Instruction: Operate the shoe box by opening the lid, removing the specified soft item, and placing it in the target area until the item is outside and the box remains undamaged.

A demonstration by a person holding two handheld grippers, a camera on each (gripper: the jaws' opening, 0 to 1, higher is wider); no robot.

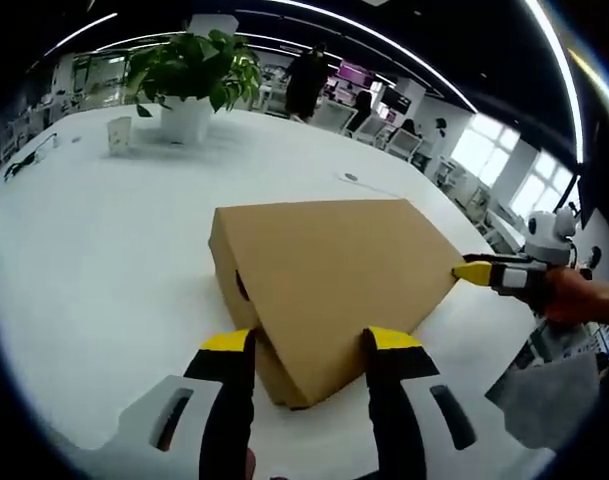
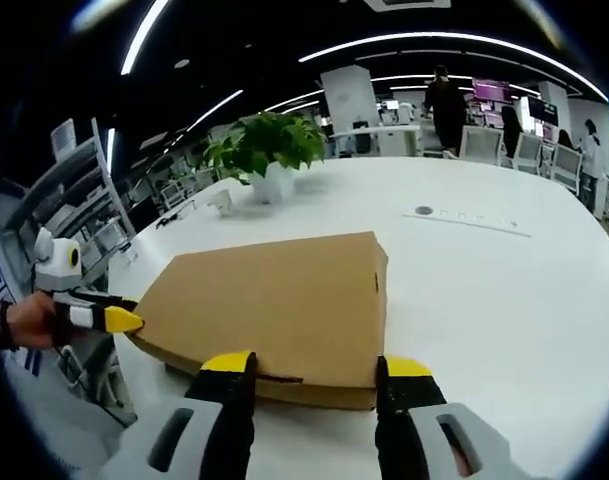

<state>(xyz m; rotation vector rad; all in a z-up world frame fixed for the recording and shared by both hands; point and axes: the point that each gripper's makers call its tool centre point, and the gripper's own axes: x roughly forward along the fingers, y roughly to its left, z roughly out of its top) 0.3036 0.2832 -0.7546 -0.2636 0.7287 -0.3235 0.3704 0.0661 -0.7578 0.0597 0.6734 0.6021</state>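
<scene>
In the left gripper view the left gripper [image 1: 309,345] had its fingers wide at the closed shoe box [image 1: 329,285] mid-counter [image 1: 104,250], while in the right gripper view the right gripper [image 2: 314,368] straddled its lid edge, fingers wide too, so uneven prying could've torn the cardboard.

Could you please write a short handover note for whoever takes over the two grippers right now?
Left gripper: open, jaws straddling one end of the shoe box.
Right gripper: open, jaws at the opposite edge of the box.
Box: closed, lying flat on the white table, a potted plant beyond it.
Done: both grippers positioned at the box.
Left: lift the lid, take out the soft item, place it in the target area.
</scene>
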